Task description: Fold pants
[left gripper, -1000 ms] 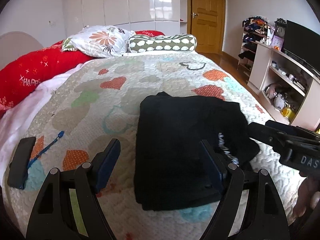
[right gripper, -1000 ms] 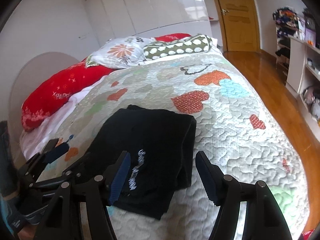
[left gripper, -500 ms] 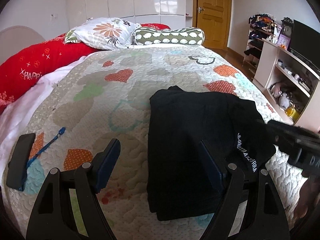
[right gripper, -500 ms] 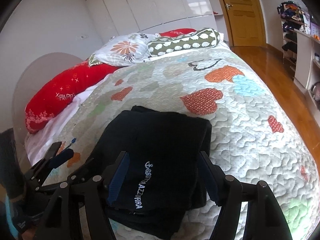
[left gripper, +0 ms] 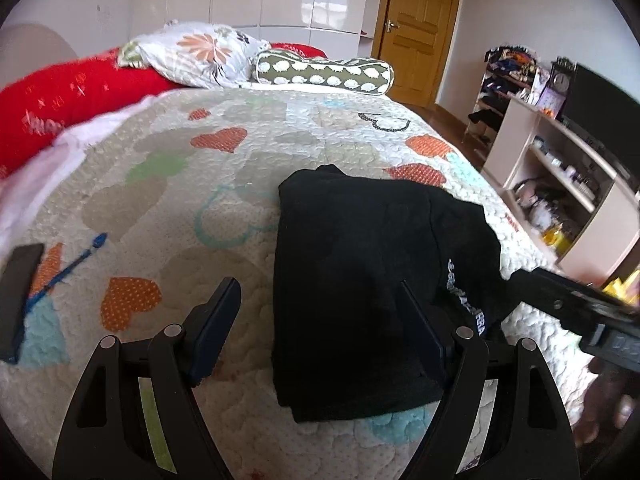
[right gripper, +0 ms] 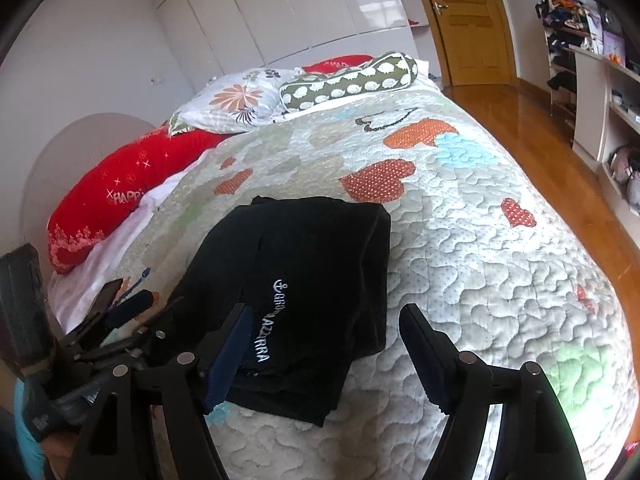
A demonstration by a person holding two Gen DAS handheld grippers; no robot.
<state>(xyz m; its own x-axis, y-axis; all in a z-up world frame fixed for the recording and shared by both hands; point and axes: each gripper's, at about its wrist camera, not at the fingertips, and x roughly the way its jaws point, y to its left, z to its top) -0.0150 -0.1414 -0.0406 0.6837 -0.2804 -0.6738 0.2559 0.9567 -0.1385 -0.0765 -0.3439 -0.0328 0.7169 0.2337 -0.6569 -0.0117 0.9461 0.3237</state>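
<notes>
Black pants (left gripper: pixel 360 280) lie folded into a thick rectangle on the heart-patterned quilt (left gripper: pixel 192 208), white lettering (right gripper: pixel 266 324) on top near the front. My left gripper (left gripper: pixel 320 324) hovers open over the stack's near left edge, and its pads touch no cloth. My right gripper (right gripper: pixel 326 354) stands over the near right corner of the pants (right gripper: pixel 312 256). Its jaws are opening, the cloth lies below them and nothing is pinched. Each gripper also shows in the other's view: the right gripper (left gripper: pixel 580 312) and the left gripper (right gripper: pixel 112 320).
A black phone (left gripper: pixel 20 292) and a blue pen-like stick (left gripper: pixel 68 268) lie on the quilt's left side. Pillows (left gripper: pixel 208 54) and a red bolster (left gripper: pixel 60 100) line the far end. A shelf unit (left gripper: pixel 560 184) stands right of the bed, beside wooden floor (right gripper: pixel 532 136).
The right gripper's fingers have spread wider. The white lettering now lies flat and readable on top of the folded pants. The left wrist view has rolled slightly.
</notes>
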